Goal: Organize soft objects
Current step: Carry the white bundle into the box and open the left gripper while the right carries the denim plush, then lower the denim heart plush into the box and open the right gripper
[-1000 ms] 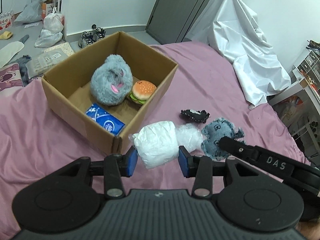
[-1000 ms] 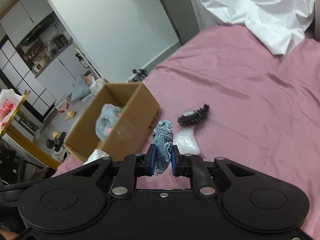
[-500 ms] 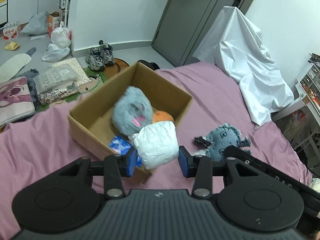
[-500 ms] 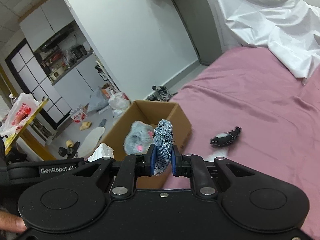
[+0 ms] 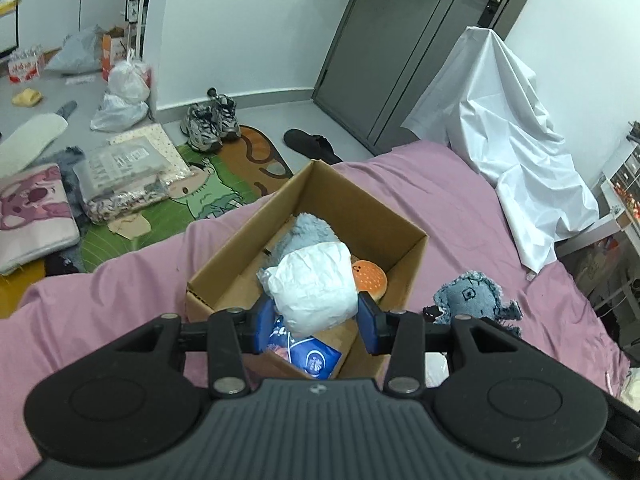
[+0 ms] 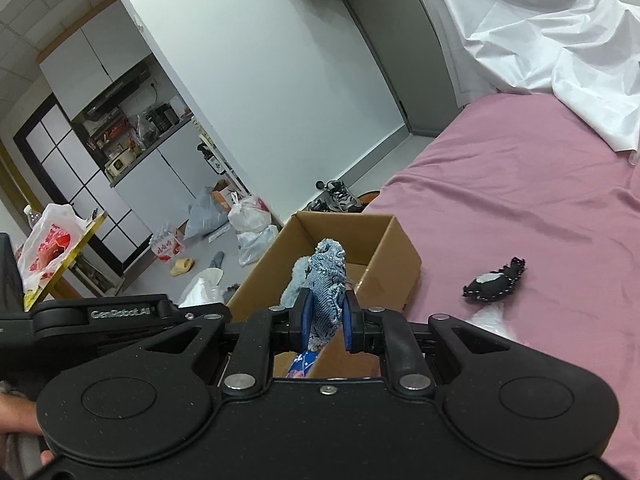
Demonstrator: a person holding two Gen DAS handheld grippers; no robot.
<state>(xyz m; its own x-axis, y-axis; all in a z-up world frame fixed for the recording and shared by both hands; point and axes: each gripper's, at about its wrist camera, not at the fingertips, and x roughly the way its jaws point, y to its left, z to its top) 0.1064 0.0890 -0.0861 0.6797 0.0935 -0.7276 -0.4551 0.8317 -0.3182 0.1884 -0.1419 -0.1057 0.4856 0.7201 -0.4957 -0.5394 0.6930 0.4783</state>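
My left gripper (image 5: 316, 322) is shut on a white crumpled soft bundle (image 5: 316, 284), held above the open cardboard box (image 5: 404, 280) on the pink bed. Inside the box lie a grey fluffy plush (image 5: 308, 230), a burger toy (image 5: 370, 278) and a blue packet (image 5: 310, 354). My right gripper (image 6: 326, 318) is shut on a blue denim plush (image 6: 328, 280), which hangs beside the box (image 6: 394, 264); the same denim plush (image 5: 474, 294) shows at the right of the left wrist view. A black spiky soft piece (image 6: 494, 280) lies on the bed.
A clear plastic bag (image 6: 490, 318) lies on the pink sheet (image 6: 520, 208) near the black piece. A white draped sheet (image 5: 508, 152) covers something at the bed's far side. The floor beyond the bed holds shoes (image 5: 210, 122), bags and mats. A hand (image 6: 16, 420) shows at the lower left.
Both grippers have moved towards the box with their loads. The white bundle went from beside the box's front corner to above its inside. The denim plush came closer to the box.
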